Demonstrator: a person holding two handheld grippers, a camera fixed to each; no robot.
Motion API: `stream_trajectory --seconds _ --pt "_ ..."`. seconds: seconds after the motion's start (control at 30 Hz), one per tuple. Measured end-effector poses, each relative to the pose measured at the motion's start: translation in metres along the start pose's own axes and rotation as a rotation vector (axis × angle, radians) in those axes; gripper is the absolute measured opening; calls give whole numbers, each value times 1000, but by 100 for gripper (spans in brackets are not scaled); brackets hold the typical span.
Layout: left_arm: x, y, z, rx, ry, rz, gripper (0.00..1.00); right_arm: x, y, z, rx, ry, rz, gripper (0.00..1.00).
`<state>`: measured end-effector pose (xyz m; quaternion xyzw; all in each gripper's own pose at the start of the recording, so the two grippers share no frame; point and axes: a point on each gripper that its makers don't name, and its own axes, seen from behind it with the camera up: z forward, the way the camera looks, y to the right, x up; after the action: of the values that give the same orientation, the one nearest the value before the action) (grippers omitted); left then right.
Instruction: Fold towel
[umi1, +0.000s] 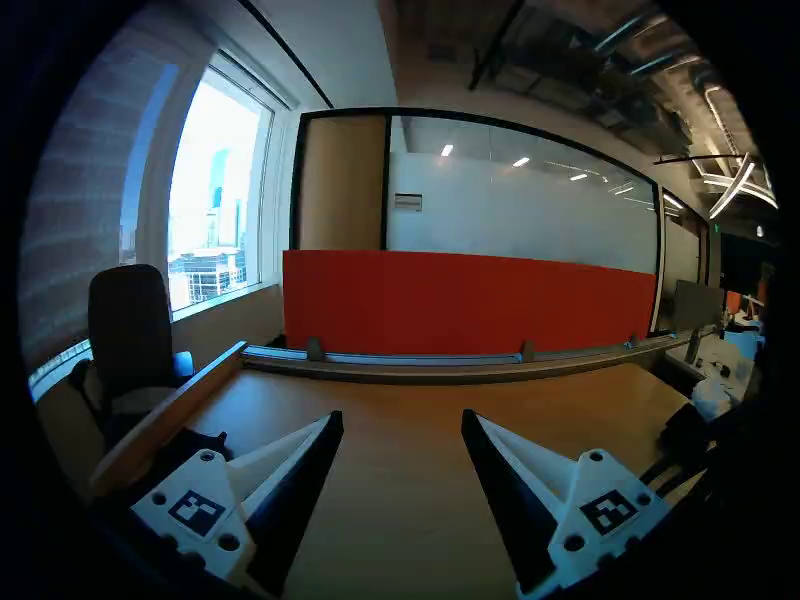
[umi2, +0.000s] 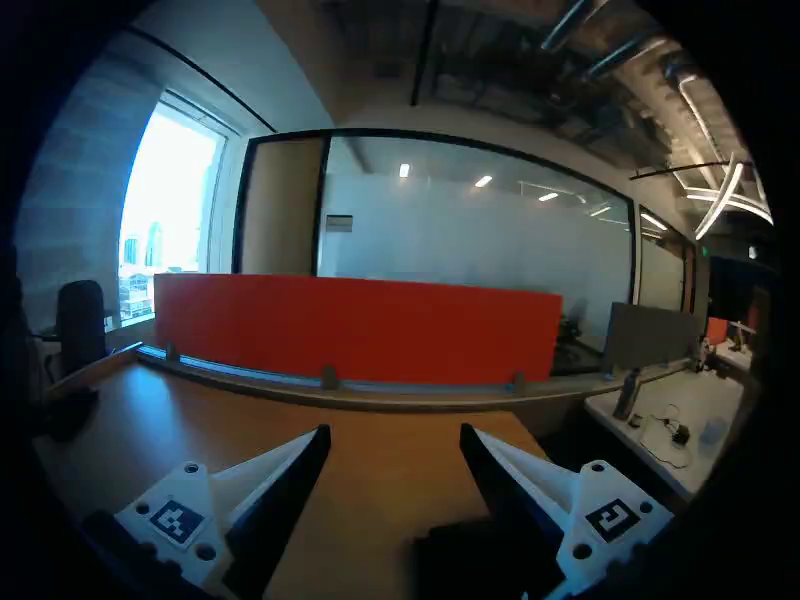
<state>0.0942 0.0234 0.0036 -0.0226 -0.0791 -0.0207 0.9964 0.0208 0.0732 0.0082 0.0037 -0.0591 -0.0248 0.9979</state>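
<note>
Both the left gripper (umi1: 400, 425) and the right gripper (umi2: 395, 435) have fingers spread apart, holding nothing, above the wooden bench (umi1: 400, 500); an orange divider (umi1: 460, 300) stands beyond the fingertips.

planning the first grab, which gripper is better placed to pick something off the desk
Right, tentatively: the open right gripper hangs over a dark object, maybe the towel, on the brown wooden desk; the open left gripper points at desktop.

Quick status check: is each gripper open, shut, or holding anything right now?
Left gripper: open, nothing between its fingers, above the wooden desk.
Right gripper: open, holding nothing.
</note>
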Motion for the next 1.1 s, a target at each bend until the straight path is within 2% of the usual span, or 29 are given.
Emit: stream_trajectory --seconds 0.6,1.1 --pt "7 -8 -4 -3 41 -7 87 15 -83 6 47 40 60 100" --pt "7 -20 -8 26 72 29 87 17 -101 4 47 20 75 100"
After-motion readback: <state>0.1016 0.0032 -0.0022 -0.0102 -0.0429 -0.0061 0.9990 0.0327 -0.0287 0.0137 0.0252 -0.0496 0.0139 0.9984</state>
